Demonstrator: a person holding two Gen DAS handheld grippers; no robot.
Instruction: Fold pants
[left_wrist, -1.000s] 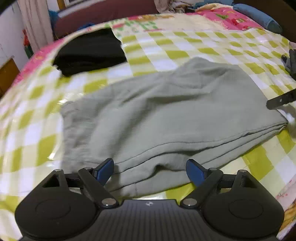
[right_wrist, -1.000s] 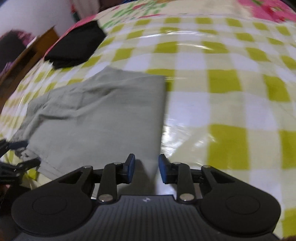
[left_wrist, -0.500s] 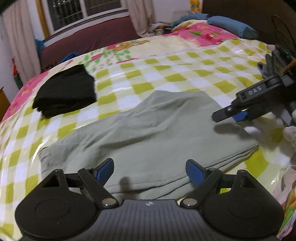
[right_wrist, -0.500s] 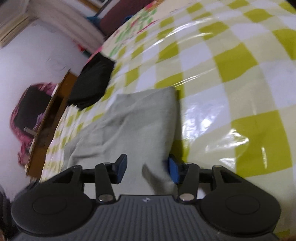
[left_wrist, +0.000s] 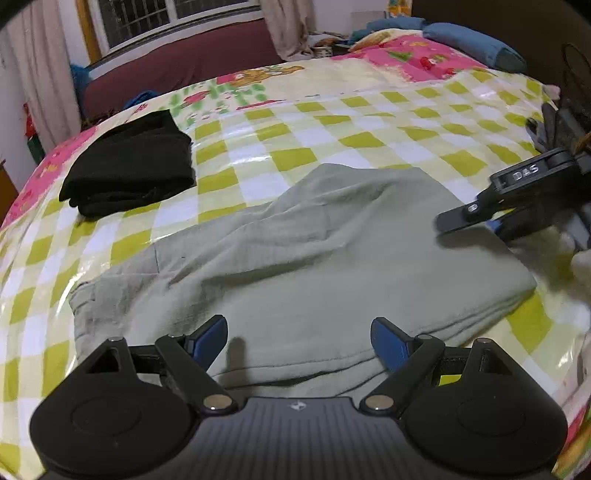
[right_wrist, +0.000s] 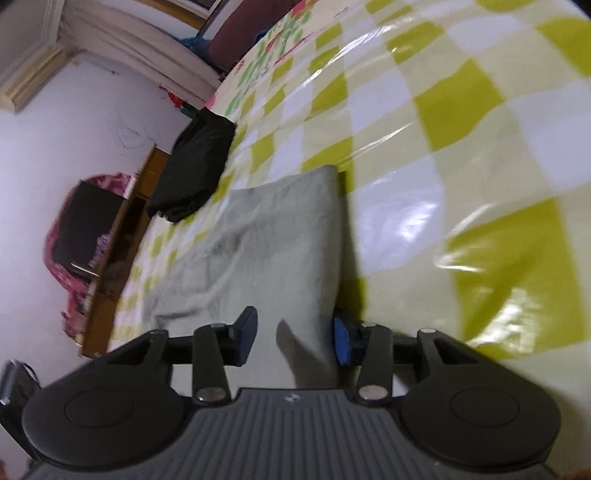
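Note:
Grey-green pants (left_wrist: 303, 258) lie folded in layers on the checked bed cover, with the folded edge to the right. My left gripper (left_wrist: 299, 338) is open and empty, raised above the pants' near edge. My right gripper (right_wrist: 293, 338) is open, rolled to one side, and straddles the pants' folded edge (right_wrist: 325, 258). It also shows in the left wrist view (left_wrist: 491, 216) at the pants' right side. The pants (right_wrist: 258, 251) stretch away from it.
A folded black garment (left_wrist: 133, 166) lies at the bed's far left, also in the right wrist view (right_wrist: 195, 173). The yellow-green checked plastic cover (left_wrist: 369, 122) spans the bed. Blue pillows (left_wrist: 472, 44) lie at the far right. A wooden cabinet (right_wrist: 122, 258) stands beside the bed.
My left gripper has lifted and pulled back from the pants. My right gripper has opened wider, rolled sideways and come over the pants' folded edge.

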